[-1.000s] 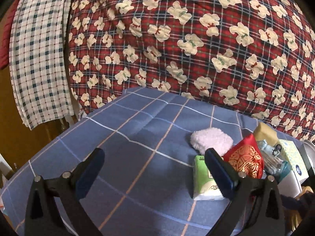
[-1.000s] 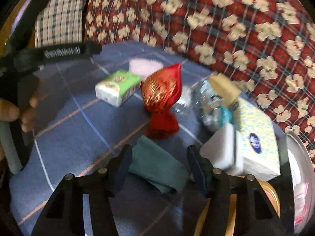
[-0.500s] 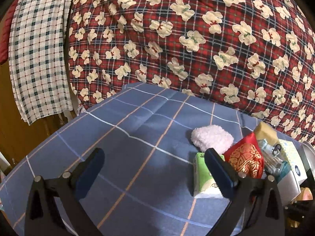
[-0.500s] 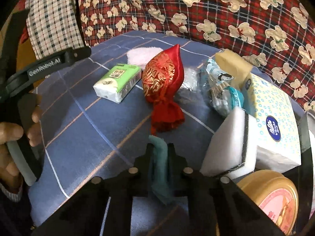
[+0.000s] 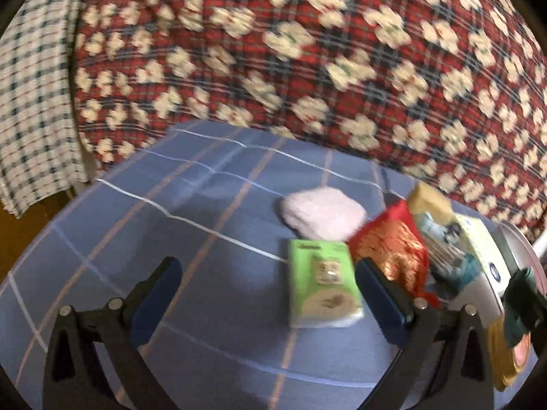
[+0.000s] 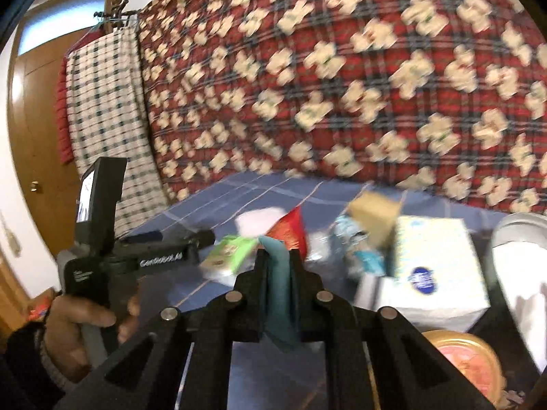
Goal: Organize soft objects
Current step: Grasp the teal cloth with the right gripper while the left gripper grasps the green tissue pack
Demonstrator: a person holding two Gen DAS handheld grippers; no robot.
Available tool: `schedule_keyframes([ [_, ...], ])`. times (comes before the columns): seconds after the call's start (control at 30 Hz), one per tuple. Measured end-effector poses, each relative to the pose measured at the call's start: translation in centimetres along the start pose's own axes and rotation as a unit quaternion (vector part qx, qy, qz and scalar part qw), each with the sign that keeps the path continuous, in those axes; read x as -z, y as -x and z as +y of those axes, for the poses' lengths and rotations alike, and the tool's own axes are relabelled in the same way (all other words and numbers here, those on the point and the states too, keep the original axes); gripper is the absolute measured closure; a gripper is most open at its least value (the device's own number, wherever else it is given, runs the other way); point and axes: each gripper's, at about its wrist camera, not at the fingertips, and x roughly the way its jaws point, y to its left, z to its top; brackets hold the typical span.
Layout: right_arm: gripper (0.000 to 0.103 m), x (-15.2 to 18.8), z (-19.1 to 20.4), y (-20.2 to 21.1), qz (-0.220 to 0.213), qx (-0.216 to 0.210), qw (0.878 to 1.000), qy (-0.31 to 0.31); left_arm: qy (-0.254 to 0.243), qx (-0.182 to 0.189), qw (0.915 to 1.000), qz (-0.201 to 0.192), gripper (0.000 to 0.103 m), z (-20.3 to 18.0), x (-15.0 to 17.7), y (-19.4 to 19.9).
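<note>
Teal cloth sits pinched between our right gripper pads, raised above the blue checked table. Left gripper spread wide, empty, near green tissue pack; pink fluffy cloth lies behind it.

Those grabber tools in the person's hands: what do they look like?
Both are black plastic. The left gripper has two fingers with dark blue pads, silver rivets and white lettering along its body. The right gripper matches. The left hand shows a dark sleeve cuff.
</note>
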Motion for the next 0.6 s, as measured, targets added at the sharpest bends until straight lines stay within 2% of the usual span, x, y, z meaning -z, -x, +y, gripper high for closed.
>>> schedule_keyframes([
  [0.1,0.09,0.0,-0.2,0.6,-0.023,0.031,0.999,0.008,-0.027,0.01,0.9991,0.03,0.005,-1.8,0.0,-1.4],
  [0.17,0.09,-0.1,-0.9,1.0,-0.03,0.033,0.999,0.004,-0.051,0.015,0.9972,0.053,0.01,-3.2,0.1,-2.4],
  [0.3,0.09,-0.4,-1.9,1.3,-0.04,0.031,0.999,-0.013,-0.052,0.007,0.9948,0.088,0.028,-3.9,0.2,-4.2],
  [0.37,0.09,-0.3,-2.1,1.8,-0.042,0.028,0.999,-0.02,-0.049,0.002,0.9935,0.102,0.031,-3.9,0.2,-4.8],
  [0.47,0.09,-0.2,-2.3,2.1,-0.045,0.027,0.998,-0.025,-0.061,-0.002,0.9931,0.101,0.042,-4.4,0.2,-4.7],
  [0.5,0.09,-0.2,-2.3,2.1,-0.045,0.026,0.998,-0.025,-0.062,0.0,0.9932,0.099,0.054,-4.4,0.2,-4.6],
  [0.6,0.09,-0.2,-2.3,2.1,-0.045,0.026,0.998,-0.025,-0.044,0.019,0.9946,0.092,0.054,-3.7,0.1,-4.4],
])
